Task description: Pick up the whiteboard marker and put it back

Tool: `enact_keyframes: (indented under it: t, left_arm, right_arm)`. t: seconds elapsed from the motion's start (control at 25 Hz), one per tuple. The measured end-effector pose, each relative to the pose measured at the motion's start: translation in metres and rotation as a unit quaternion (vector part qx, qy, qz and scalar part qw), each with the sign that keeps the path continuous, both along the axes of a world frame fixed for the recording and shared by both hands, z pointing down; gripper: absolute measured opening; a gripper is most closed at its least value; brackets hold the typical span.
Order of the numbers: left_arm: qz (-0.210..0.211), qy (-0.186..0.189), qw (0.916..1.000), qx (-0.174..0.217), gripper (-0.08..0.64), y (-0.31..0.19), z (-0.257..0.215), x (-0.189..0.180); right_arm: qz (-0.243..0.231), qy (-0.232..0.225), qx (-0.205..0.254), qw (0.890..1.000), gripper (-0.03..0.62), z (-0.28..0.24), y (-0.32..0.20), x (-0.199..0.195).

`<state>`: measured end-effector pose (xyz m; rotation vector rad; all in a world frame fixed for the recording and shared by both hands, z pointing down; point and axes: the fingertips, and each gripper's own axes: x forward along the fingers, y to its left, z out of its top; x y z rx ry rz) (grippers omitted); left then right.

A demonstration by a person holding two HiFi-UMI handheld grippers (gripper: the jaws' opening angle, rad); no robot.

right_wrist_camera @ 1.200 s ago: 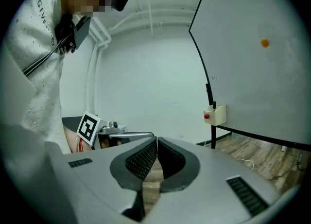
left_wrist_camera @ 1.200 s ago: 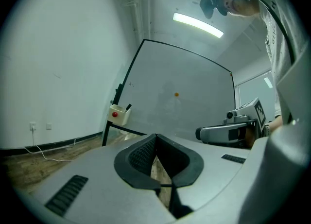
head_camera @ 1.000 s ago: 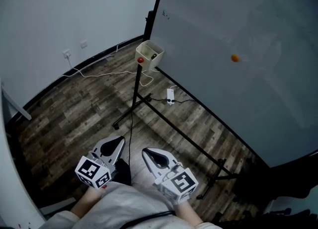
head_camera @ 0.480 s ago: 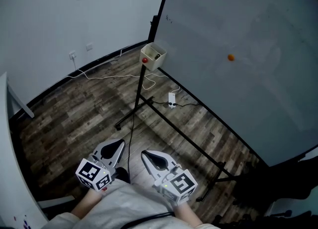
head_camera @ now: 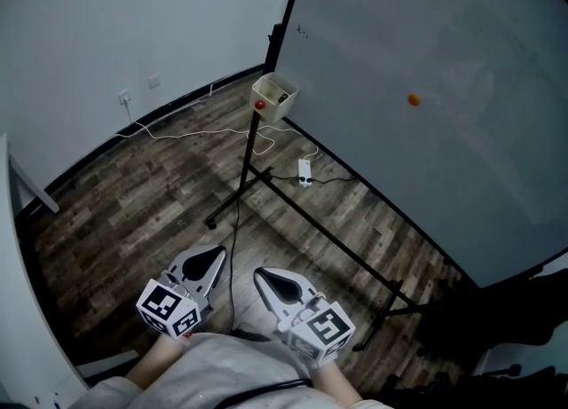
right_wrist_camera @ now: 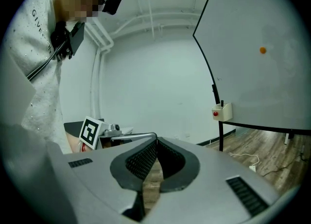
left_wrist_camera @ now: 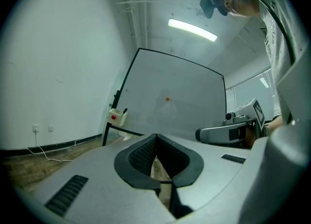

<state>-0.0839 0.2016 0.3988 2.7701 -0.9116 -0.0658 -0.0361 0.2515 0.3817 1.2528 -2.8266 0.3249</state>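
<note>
Since a second ago the small box point(head_camera: 274, 98) has slid a bit to the right in our head view, and the dark shape that lay between our two tools is gone.
We see the whiteboard marker point(right_wrist_camera: 222, 103) as a dark stick poking up out of that box. The box hangs at the lower corner of the whiteboard point(head_camera: 426, 70), on a black stand pole point(head_camera: 245, 163). A red knob point(head_camera: 260, 106) sits on the front of the box, and an orange dot point(head_camera: 414, 98) sticks on the board. We hold the left tool point(head_camera: 217, 255) and the right tool point(head_camera: 263, 275) low over the wood floor point(head_camera: 133, 212), side by side and well apart from the marker. Both tools are pinched tight, tips touching, with nothing in them.
</note>
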Motion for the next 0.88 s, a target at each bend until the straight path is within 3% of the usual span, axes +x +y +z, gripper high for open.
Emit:
enact_keyframes:
  t: [0.2,0.44,0.88]
  left_arm:
    - [-0.001,0.003,0.9998,-0.017,0.015,0.0,0.007,-0.021]
    - [0.005,0.003,0.9999,-0.013,0.015,0.003,0.001,-0.034]
    - [-0.002,0.002,0.9994,-0.034,0.015,0.024,0.015,-0.06]
  right_arm:
    - [0.019,0.012,-0.028,0.999,0.02,0.011,-0.002,-0.015]
    - [-0.001,-0.007,-0.02,1.0,0.02,0.005,0.002,-0.038]
    - [0.013,0.019,-0.045,0.999,0.02,0.016,0.015,-0.05]
